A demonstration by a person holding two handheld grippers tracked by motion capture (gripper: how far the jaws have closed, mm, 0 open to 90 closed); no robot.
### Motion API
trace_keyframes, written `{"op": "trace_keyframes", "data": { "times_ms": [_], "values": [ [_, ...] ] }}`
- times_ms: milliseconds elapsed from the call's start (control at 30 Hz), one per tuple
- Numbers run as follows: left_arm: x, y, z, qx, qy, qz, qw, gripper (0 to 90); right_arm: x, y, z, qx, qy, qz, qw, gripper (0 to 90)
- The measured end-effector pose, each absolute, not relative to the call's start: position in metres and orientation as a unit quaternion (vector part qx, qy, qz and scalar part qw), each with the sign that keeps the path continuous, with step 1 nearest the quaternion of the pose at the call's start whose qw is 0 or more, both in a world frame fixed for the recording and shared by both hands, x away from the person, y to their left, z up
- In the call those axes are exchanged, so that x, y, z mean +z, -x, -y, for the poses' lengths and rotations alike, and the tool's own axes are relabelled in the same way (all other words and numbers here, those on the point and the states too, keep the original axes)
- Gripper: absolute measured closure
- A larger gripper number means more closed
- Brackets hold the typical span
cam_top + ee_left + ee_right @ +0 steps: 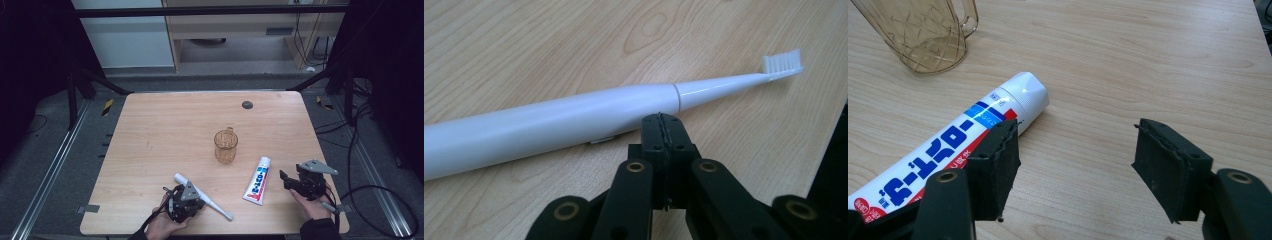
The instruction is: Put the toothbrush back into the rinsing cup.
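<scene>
Lying near-left on the table (pixel 150 120), white electric toothbrush (pixel 549 122): light, stiff, slick (best pinched mid-handle). Left hand-held gripper (pixel 663 131) closed, empty, just beside it; right hand-held gripper (pixel 1075 170) wide apart, empty, beside toothpaste tube (pixel 948 150).

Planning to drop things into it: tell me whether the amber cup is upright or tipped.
Upright. The amber cup stands on its base on the table, its open rim facing up; in the high view it looks empty.
</scene>
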State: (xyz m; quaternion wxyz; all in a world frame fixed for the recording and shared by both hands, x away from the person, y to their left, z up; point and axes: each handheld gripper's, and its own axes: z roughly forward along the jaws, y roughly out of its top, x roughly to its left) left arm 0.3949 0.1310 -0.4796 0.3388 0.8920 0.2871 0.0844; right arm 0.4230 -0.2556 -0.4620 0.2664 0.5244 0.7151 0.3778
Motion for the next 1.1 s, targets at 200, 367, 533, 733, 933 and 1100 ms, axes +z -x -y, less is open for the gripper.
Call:
{"op": "trace_keyframes", "data": {
  "times_ms": [200,367,533,733,933,1100],
  "values": [
    [-0.456,-0.403,-0.146,0.111,-0.872,-0.299,0.372,89.0,-0.462,-0.423,0.257,0.379,-0.527,-0.713,0.267,34.3],
    [-0.439,-0.427,-0.167,0.139,-0.856,-0.327,0.375,88.8,-0.462,-0.424,0.258,0.381,-0.528,-0.711,0.265,34.3],
    [-0.442,-0.455,-0.171,0.159,-0.856,-0.343,0.351,88.4,-0.463,-0.425,0.258,0.381,-0.53,-0.71,0.266,34.3],
    [-0.461,-0.48,-0.161,0.142,-0.873,-0.344,0.315,88.7,-0.465,-0.426,0.258,0.38,-0.53,-0.711,0.265,34.4],
    [-0.467,-0.483,-0.161,0.138,-0.879,-0.345,0.3,89.0,-0.465,-0.426,0.258,0.378,-0.53,-0.711,0.265,34.5],
    [-0.469,-0.482,-0.163,0.136,-0.881,-0.343,0.296,89.2,-0.465,-0.426,0.257,0.379,-0.529,-0.712,0.265,34.5]
  ]
}}
